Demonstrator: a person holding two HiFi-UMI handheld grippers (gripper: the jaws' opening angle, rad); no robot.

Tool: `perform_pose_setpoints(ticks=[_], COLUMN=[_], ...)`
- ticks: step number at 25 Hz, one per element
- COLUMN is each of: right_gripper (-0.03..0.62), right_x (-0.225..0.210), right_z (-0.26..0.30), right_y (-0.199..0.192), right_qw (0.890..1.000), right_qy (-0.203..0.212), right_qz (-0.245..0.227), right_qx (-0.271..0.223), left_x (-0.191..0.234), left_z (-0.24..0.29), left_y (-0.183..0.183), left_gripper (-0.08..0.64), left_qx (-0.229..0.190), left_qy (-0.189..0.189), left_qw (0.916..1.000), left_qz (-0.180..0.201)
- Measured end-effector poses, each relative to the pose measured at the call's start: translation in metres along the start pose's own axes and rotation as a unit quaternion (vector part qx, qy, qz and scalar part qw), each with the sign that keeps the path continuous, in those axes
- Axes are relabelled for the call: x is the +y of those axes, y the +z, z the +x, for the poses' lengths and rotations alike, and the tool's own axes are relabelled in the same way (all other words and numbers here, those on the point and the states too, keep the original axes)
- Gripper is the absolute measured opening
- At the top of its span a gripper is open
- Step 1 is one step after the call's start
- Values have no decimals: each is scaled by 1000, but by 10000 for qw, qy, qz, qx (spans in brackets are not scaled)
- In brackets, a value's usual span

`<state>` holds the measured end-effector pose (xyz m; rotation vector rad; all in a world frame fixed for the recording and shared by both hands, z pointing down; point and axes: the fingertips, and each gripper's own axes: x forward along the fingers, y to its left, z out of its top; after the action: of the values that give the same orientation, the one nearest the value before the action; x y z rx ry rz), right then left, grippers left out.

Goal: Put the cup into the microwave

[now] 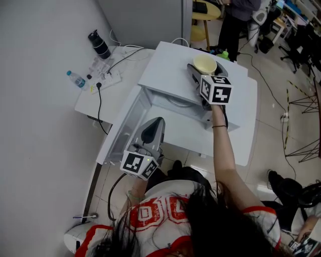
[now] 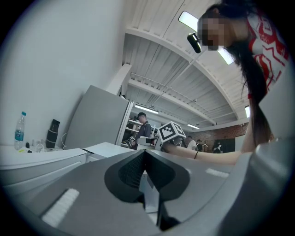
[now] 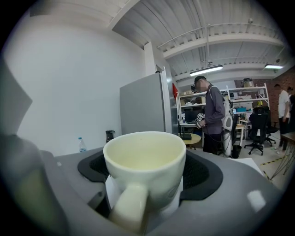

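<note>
A cream cup (image 1: 204, 63) with a handle is held just above the top of the white microwave (image 1: 165, 70), near its far right corner. My right gripper (image 1: 200, 73) is shut on the cup. In the right gripper view the cup (image 3: 145, 161) fills the space between the pads, handle toward the camera, with my right gripper (image 3: 146, 174) clamped on its sides. The microwave door (image 1: 125, 125) stands swung open to the left. My left gripper (image 1: 154, 123) hovers by the open front, shut; in its own view my left gripper (image 2: 144, 157) holds nothing.
The microwave stands on a white table (image 1: 235, 145). A side table at the left carries a water bottle (image 1: 76, 79), a black flask (image 1: 99, 44) and a power strip (image 1: 108, 78). A person (image 3: 213, 115) stands behind by a round yellow table (image 1: 205, 10).
</note>
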<state>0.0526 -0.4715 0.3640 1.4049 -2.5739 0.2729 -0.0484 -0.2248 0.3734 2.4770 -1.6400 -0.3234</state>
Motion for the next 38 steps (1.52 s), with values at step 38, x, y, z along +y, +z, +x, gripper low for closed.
perform_pose_setpoints(ticks=[38], right_gripper=[451], right_x=[139], right_z=[-171], right_y=[-51], right_qw=[9973], right_qy=[-489], right_qz=[300], right_qx=[-460], left_x=[-18], left_z=[-110], left_y=[-16], left_gripper=[-2], left_qx=[469], left_qy=[-1237], left_qw=[9912], left_qz=[-90])
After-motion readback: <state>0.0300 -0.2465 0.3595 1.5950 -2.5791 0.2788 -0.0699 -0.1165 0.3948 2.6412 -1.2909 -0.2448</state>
